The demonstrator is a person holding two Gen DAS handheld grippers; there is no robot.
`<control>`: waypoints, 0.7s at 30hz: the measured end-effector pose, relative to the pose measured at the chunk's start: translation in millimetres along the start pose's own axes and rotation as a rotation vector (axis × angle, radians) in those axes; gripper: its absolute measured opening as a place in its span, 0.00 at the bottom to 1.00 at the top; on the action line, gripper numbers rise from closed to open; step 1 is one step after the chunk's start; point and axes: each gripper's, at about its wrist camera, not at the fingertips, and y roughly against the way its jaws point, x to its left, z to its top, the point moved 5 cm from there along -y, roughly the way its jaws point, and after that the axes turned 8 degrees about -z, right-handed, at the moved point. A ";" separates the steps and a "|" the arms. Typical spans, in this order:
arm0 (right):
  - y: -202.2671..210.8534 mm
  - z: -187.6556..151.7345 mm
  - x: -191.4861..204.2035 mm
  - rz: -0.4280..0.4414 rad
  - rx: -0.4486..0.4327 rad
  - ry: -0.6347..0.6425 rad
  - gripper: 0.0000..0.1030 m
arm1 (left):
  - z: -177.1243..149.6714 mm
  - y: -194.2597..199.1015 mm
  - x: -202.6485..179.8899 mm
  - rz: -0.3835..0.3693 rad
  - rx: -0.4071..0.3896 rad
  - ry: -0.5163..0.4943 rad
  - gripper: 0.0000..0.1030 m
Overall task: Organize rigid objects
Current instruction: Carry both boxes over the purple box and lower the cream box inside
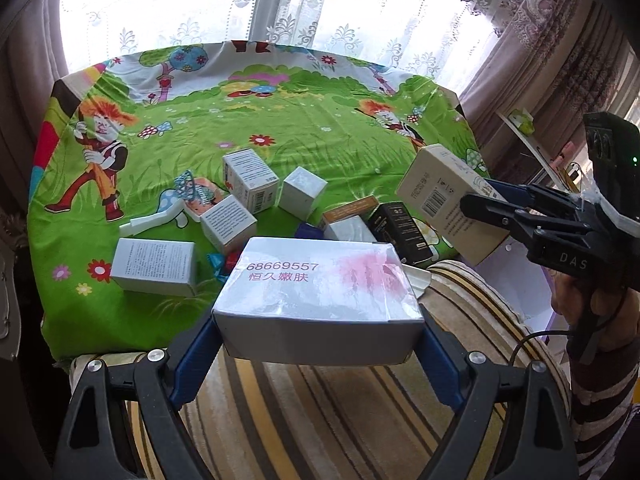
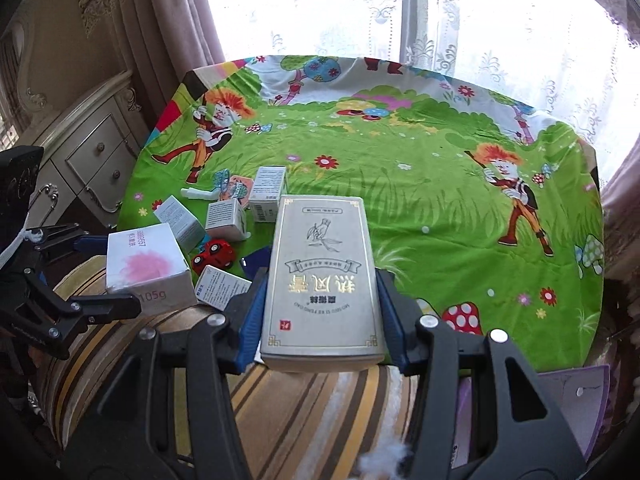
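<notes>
Where the silver box (image 1: 316,300) fills the left tool (image 1: 320,344), it hides the near counter (image 1: 120,320) edge and part of the red car (image 2: 214,254) behind it; both blue pads clamp its sides. Beyond it, small boxes (image 1: 250,180) crowd the counter's near left, some overlapping and hard to separate. Pinched lengthwise in the right tool (image 2: 320,320), the cream box (image 2: 324,276) is held above the striped cushion (image 2: 300,400). Far and right, the green cloth (image 2: 420,184) lies bare to its edges.
</notes>
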 end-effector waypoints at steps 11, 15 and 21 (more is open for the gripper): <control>46.0 -59.3 -102.3 -0.150 0.012 -0.200 0.54 | 13.7 -28.9 -77.8 -0.085 0.044 -0.157 0.88; 58.4 -84.5 -133.7 -0.195 0.029 -0.258 0.54 | 17.9 -39.4 -108.2 -0.115 0.062 -0.215 0.88; 66.6 -125.0 -164.8 -0.239 0.074 -0.314 0.54 | 23.3 -57.6 -151.9 -0.140 0.088 -0.298 0.88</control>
